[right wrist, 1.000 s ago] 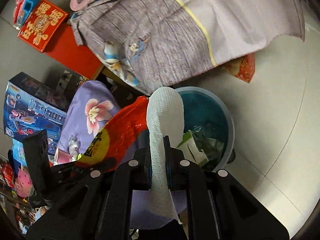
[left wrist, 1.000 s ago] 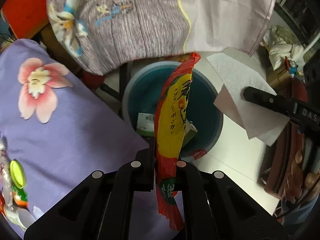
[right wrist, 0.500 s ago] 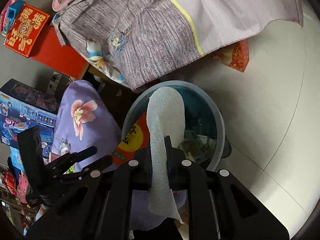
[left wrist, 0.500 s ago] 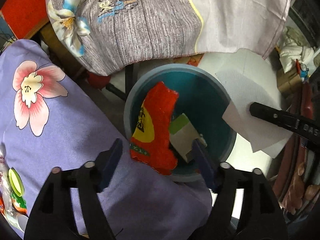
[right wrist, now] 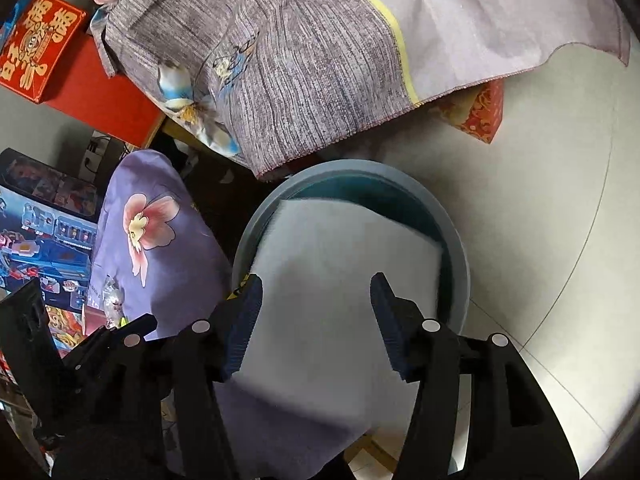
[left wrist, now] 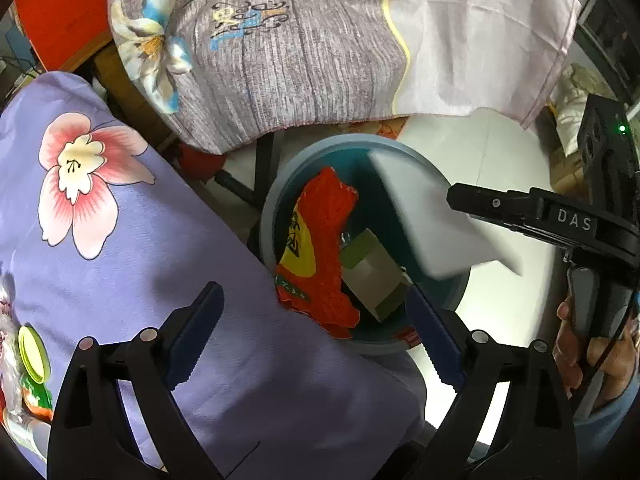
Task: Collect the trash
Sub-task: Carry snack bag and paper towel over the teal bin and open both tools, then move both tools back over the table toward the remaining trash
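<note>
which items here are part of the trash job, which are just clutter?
Job:
- blue bin
- red snack wrapper in the bin
- small carton in the bin
- white paper towel, loose over the bin between the right gripper's opening jaws
- left gripper, jaws opening, nothing between them

Clutter:
- purple floral cloth
- grey printed sheet
- toy boxes
- red box

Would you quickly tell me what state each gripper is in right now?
Left gripper: opening, nothing between its jaws.
Right gripper: opening, the white paper towel loose in front of it.
</note>
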`<act>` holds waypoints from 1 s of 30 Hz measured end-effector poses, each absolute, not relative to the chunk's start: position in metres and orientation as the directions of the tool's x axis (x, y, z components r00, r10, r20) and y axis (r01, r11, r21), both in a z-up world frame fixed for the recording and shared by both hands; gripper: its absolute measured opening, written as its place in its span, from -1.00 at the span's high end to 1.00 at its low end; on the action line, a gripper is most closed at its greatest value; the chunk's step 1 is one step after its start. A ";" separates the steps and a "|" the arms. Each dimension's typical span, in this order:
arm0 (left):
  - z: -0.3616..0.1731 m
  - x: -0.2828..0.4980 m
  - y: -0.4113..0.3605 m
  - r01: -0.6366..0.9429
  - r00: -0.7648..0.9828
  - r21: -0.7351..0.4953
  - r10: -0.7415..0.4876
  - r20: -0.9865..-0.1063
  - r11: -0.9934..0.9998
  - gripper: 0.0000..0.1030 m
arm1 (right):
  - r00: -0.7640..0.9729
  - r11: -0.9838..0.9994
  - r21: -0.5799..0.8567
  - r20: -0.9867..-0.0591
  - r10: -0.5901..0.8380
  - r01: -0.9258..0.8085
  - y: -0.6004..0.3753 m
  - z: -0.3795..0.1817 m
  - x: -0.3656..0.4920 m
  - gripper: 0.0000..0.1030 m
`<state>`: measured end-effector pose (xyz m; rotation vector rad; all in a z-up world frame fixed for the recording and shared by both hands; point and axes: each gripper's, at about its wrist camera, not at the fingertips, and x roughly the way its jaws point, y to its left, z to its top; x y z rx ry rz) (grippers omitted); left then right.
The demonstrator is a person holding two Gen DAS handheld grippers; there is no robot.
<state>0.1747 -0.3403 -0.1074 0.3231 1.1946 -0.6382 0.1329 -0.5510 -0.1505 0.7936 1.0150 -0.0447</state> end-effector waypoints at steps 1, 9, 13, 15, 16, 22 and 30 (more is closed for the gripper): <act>-0.107 0.174 -0.339 0.615 0.222 -0.096 -0.289 -0.931 0.783 -0.80 | 0.549 0.725 0.571 -0.773 0.317 0.385 -0.551 -0.151 0.133 -0.08; -0.100 0.173 -0.330 0.605 0.224 -0.111 -0.303 -0.926 0.788 -0.83 | 0.522 0.713 0.568 -0.788 0.326 0.411 -0.548 -0.156 0.133 -0.42; -0.096 0.173 -0.322 0.594 0.233 -0.116 -0.308 -0.922 0.796 -0.84 | 0.505 0.707 0.566 -0.796 0.333 0.425 -0.544 -0.155 0.132 -0.46; -0.093 0.171 -0.315 0.588 0.243 -0.114 -0.309 -0.919 0.801 -0.84 | 0.500 0.711 0.562 -0.799 0.334 0.423 -0.539 -0.153 0.132 -0.47; -0.092 0.171 -0.312 0.584 0.248 -0.113 -0.310 -0.918 0.804 -0.85 | 0.498 0.713 0.561 -0.800 0.336 0.420 -0.537 -0.152 0.132 -0.47; -0.085 0.169 -0.283 0.545 0.273 -0.120 -0.311 -0.911 0.830 -0.86 | 0.486 0.736 0.552 -0.804 0.343 0.393 -0.514 -0.141 0.135 -0.48; -0.074 0.164 -0.226 0.477 0.317 -0.115 -0.293 -0.902 0.871 -0.87 | 0.477 0.765 0.546 -0.802 0.360 0.342 -0.476 -0.126 0.141 -0.48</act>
